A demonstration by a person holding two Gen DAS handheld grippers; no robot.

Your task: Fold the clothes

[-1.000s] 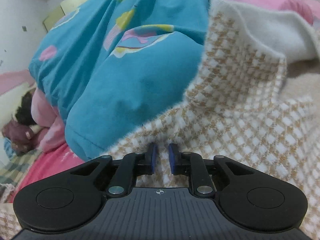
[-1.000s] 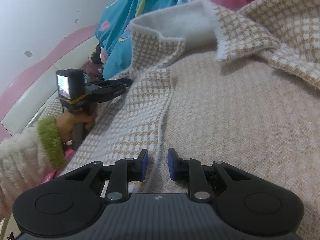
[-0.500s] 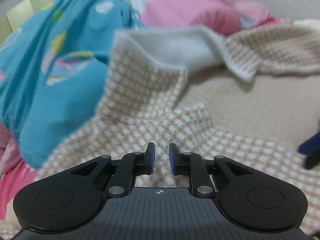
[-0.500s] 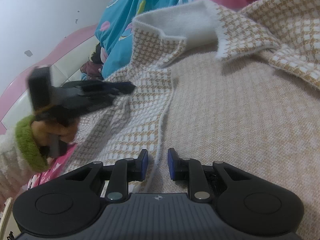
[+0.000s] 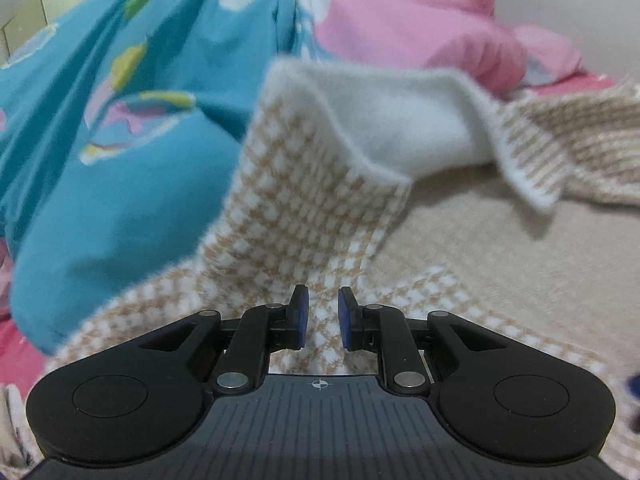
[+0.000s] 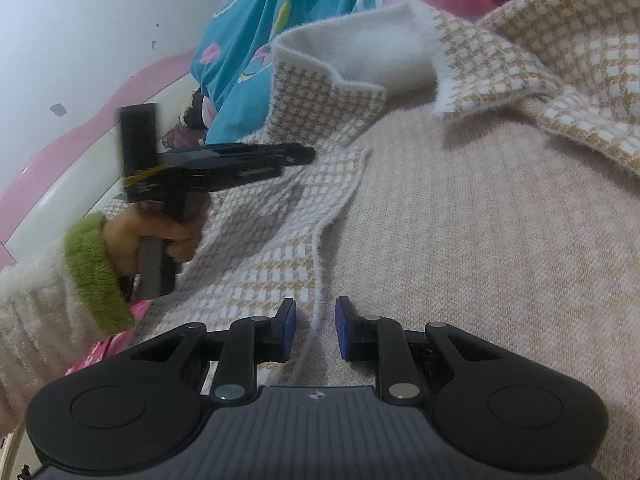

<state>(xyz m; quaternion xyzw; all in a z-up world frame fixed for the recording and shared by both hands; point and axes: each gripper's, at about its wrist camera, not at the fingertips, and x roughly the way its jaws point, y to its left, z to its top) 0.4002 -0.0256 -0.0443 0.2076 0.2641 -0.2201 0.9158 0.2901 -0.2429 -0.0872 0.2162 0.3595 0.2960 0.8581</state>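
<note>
A beige knitted cardigan (image 6: 480,220) with a brown and white checked border lies spread on the bed, and its white fluffy inside shows at the collar (image 5: 400,128), which stands up a little. Behind it there is a blue quilt (image 5: 120,140) with coloured drawings and a pink pillow (image 5: 420,32).

The left gripper (image 5: 322,316) is over the checked front border of the cardigan. Its blue pads (image 5: 301,318) stand a little apart with a narrow gap, and the fabric is seen below the gap, not pinched between them. In the right wrist view this same gripper (image 6: 308,155) appears from the side, held by the left hand (image 6: 160,236) in a white sleeve with a green cuff (image 6: 96,276), above the left side of the cardigan.

The right gripper (image 6: 316,328) is over the white edge line of the cardigan front. Its jaws are also slightly spread and hold nothing
</note>
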